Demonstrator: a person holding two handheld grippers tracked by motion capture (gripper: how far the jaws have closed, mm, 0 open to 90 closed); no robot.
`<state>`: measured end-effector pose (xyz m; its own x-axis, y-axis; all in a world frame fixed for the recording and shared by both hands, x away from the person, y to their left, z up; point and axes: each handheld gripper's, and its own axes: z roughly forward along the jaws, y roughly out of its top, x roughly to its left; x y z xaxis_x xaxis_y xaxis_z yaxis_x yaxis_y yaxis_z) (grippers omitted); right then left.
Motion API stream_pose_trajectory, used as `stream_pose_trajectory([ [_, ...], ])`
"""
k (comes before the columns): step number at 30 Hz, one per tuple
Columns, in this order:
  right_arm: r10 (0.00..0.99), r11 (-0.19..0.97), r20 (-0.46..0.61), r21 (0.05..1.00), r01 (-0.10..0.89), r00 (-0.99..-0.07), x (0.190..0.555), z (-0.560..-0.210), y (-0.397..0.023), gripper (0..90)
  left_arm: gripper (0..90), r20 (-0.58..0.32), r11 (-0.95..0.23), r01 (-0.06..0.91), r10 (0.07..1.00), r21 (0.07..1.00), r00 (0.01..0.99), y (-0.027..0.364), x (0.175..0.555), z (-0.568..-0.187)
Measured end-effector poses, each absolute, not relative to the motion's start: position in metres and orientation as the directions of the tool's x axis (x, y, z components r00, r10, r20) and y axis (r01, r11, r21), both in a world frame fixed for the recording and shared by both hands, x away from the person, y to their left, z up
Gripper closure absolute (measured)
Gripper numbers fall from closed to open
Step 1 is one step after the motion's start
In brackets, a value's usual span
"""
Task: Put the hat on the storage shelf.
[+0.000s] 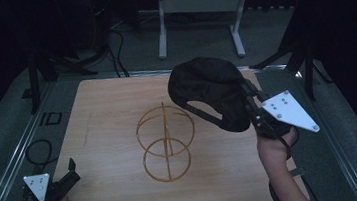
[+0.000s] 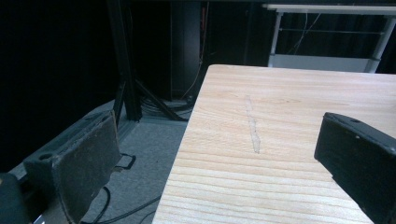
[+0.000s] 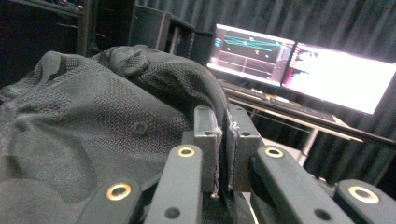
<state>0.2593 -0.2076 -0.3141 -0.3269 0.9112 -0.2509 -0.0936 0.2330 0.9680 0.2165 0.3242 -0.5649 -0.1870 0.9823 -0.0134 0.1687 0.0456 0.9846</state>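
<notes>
A black mesh cap (image 1: 208, 90) hangs in the air above the right half of the wooden table (image 1: 107, 108), just right of a gold wire stand (image 1: 166, 141) made of rings on an upright post. My right gripper (image 1: 246, 87) is shut on the cap's edge; the right gripper view shows the black fabric (image 3: 93, 121) pinched between the two pads (image 3: 207, 130). My left gripper (image 1: 72, 170) rests near the table's front left corner, open, with nothing between its fingers (image 2: 86, 165) and the bare table edge ahead of them.
A faint scratch (image 2: 252, 125) marks the table's left part. Cables (image 1: 38, 150) lie on the grey floor left of the table. A white desk frame (image 1: 197, 13) stands behind the table. Two lit monitors (image 3: 303, 65) are visible past the cap in the right gripper view.
</notes>
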Motion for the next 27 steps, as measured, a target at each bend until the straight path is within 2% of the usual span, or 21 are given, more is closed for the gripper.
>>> stream_pose_trajectory([
  [17,0.852,0.217,-0.255,0.967,-0.134,-0.458,0.243,-0.314,-0.160,84.5,0.6,-0.008,0.040,0.169,0.983,0.985,-0.184,0.324,0.216,-0.565],
  [27,0.800,0.232,-0.265,0.964,-0.131,-0.538,0.231,-0.329,-0.132,84.5,0.6,-0.011,0.042,0.169,0.983,0.985,-0.182,0.324,0.216,-0.565],
])
